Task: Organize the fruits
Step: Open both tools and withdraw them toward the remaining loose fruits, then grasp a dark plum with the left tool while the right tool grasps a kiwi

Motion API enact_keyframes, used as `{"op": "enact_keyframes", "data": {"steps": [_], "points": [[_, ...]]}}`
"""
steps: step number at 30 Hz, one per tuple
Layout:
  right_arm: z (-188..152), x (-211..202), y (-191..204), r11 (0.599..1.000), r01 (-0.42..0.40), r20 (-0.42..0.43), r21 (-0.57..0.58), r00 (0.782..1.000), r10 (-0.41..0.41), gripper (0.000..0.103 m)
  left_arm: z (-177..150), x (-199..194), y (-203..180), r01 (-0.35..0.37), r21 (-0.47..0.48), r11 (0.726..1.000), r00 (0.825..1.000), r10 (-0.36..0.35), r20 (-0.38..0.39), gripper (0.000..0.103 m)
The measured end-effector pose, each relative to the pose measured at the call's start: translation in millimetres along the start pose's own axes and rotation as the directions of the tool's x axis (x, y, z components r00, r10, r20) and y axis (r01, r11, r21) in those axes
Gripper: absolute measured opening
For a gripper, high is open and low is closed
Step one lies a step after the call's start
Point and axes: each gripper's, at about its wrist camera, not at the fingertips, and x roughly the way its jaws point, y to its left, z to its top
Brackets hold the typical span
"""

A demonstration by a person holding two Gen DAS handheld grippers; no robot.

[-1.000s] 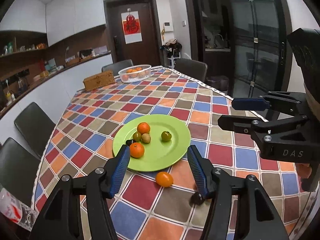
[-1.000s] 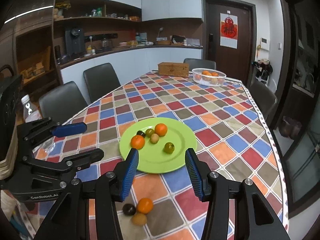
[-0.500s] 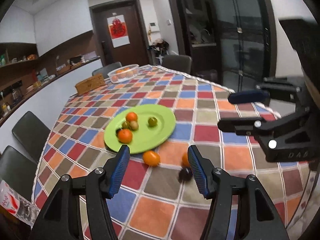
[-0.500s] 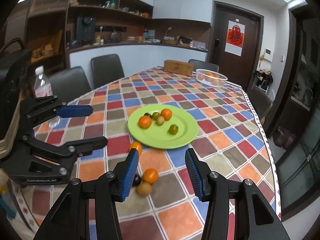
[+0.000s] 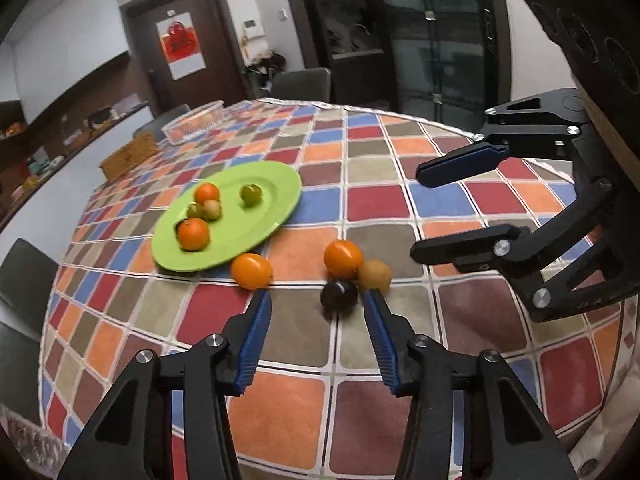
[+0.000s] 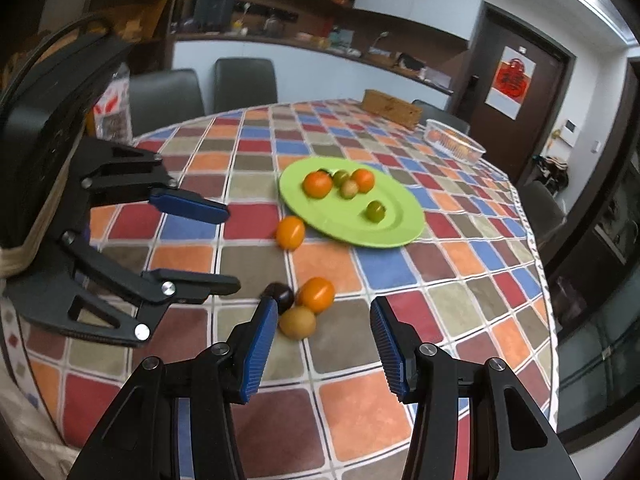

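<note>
A green plate [image 5: 276, 200] [image 6: 400, 216] holds two oranges, two small green fruits and a brownish one. On the cloth near it lie an orange [image 5: 252, 270] [image 6: 291, 232], a second orange [image 5: 343, 258] [image 6: 316, 294], a dark plum [image 5: 339, 295] [image 6: 282, 294] and a brown kiwi [image 5: 374, 274] [image 6: 297, 322]. My left gripper [image 5: 316, 316] is open and empty, just short of the plum. My right gripper [image 6: 324, 322] is open and empty, with the kiwi just ahead of its left finger. Each gripper shows in the other's view.
The checkered tablecloth [image 6: 360, 400] covers a long table. A white basket of oranges [image 6: 454, 142] and a wooden box [image 6: 392, 108] stand at the far end. Dark chairs [image 6: 244, 84] line the sides. The table edge lies close below both grippers.
Both grippers have dropped lower and pulled back towards the near end of the table, so the loose fruits now lie just in front of the fingertips. The fruits have not moved.
</note>
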Motion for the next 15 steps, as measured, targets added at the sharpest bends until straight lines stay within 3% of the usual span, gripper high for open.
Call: {"op": "enact_keyframes", "data": {"steps": [15], "points": [[-14.0, 49.5, 0.2, 0.994, -0.112, -0.118, 0.008, 0.987, 0.112, 0.047, -1.6, 47.9, 3.9, 0.111, 0.094, 0.989, 0.991, -0.103, -0.084, 0.044]]}}
